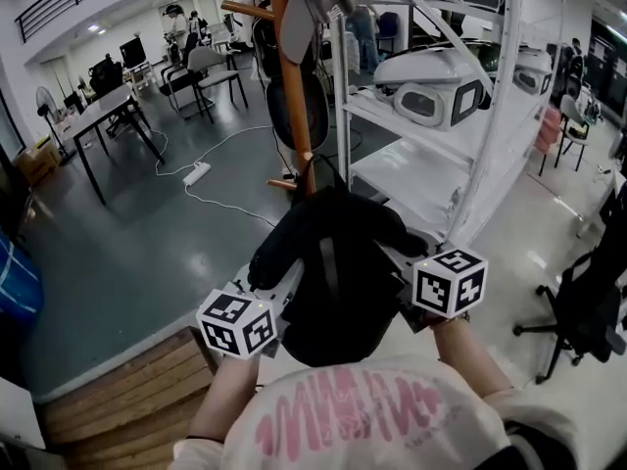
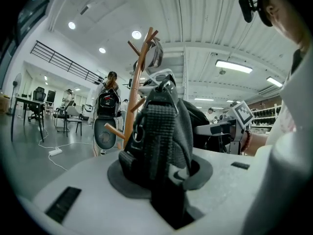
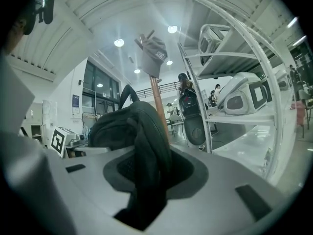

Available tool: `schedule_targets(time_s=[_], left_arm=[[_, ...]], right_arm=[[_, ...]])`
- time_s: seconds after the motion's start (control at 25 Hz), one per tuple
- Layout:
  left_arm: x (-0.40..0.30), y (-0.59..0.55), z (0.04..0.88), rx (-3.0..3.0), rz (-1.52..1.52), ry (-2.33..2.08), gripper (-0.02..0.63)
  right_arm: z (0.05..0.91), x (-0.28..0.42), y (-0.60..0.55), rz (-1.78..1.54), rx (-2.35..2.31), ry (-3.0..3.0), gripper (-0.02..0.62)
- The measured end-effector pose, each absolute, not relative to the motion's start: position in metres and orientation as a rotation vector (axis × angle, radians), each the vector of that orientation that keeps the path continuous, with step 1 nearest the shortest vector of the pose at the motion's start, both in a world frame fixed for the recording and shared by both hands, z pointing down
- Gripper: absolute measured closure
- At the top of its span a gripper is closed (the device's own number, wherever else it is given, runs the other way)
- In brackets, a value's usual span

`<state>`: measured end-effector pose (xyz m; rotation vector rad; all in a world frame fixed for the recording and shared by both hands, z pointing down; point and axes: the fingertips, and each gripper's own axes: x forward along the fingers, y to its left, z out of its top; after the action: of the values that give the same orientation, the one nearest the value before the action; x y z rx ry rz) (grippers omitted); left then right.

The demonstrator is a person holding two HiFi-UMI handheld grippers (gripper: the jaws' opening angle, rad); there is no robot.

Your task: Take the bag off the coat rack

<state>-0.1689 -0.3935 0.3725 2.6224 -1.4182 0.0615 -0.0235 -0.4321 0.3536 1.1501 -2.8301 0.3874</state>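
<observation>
A black bag (image 1: 333, 262) hangs between my two grippers in front of the person's chest, apart from the wooden coat rack (image 1: 294, 96) beyond it. My left gripper (image 1: 279, 297) is shut on a ribbed black strap (image 2: 164, 146) of the bag, at its left side. At the bag's right side my right gripper (image 1: 400, 264) is shut on a fold of black strap (image 3: 146, 151). In the head view the bag hides both pairs of fingertips. The rack (image 2: 134, 97) stands upright behind the bag with a grey cap (image 3: 154, 55) on top.
Another dark bag (image 1: 294, 111) hangs on the rack. White metal shelving (image 1: 421, 116) with grey machines stands right of it. A black office chair (image 1: 588, 302) is at the far right, wooden boards (image 1: 127, 390) at lower left, and tables, chairs and a floor cable (image 1: 196, 174) farther left.
</observation>
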Motion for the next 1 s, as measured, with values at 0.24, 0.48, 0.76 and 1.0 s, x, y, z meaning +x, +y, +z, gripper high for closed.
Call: schedule_targets(time_s=[0.24, 0.48, 0.76, 1.0], left_arm=[[-0.147, -0.356, 0.368, 2.612, 0.048, -1.457, 0.489], [-0.125, -0.323, 0.375, 2.582, 0.041, -1.491, 0.489], [-0.087, -0.286, 0.386, 2.569, 0.055, -1.497, 0.489], [-0.059, -0.25, 0.395, 2.549, 0.051, -1.513, 0.489]], right_arm=[[0.349, -0.003, -0.401, 0.377, 1.101, -2.851, 0.476], [0.357, 0.018, -0.37, 0.391, 1.072, -2.846, 0.476], [0.369, 0.057, -0.334, 0.414, 1.07, -2.836, 0.476], [0.376, 0.085, -0.299, 0.422, 1.047, -2.829, 0.476]])
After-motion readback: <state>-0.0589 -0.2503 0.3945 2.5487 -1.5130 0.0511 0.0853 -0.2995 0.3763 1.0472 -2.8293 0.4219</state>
